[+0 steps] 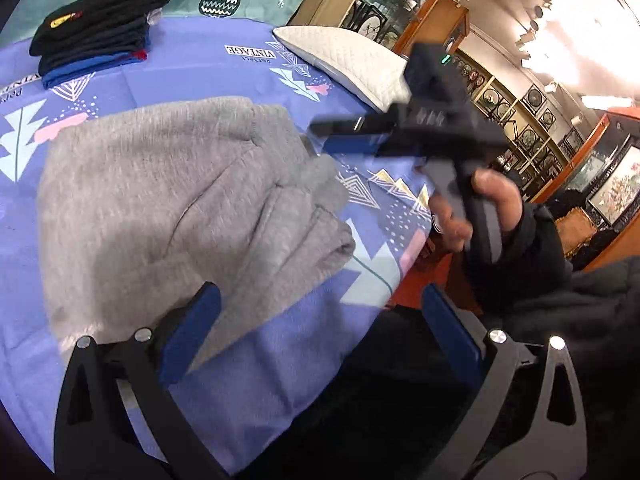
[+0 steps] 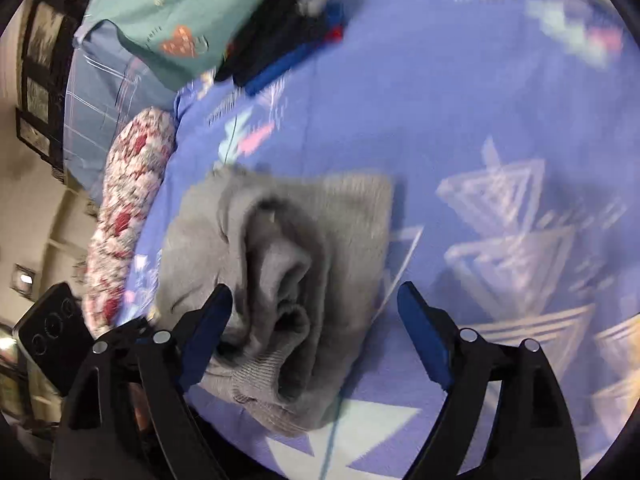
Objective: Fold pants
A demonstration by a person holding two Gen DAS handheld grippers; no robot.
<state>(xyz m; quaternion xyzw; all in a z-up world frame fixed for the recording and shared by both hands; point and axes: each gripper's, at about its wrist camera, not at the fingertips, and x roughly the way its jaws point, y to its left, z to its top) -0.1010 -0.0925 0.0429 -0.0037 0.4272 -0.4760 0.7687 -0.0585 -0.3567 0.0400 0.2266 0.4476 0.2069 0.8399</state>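
the grey pants point(image 1: 168, 200) lie folded into a thick, soft bundle of fleece in the middle left of the left wrist view, resting on a purple printed bedsheet point(image 1: 208, 76) with pale leaf and triangle shapes. in the right wrist view the bundle sits at centre, its ribbed cuff rolled toward the bottom. the left gripper point(image 1: 320, 332) stands at the bottom of its frame with its blue-padded jaws apart and nothing between them. the right gripper point(image 2: 316, 328) has its jaws spread too, hovering over the lower edge of the bundle without pinching it. a stack of dark folded clothes point(image 1: 100, 28) sits upper left, and a white quilted pillow point(image 1: 344, 60) lies at upper centre.
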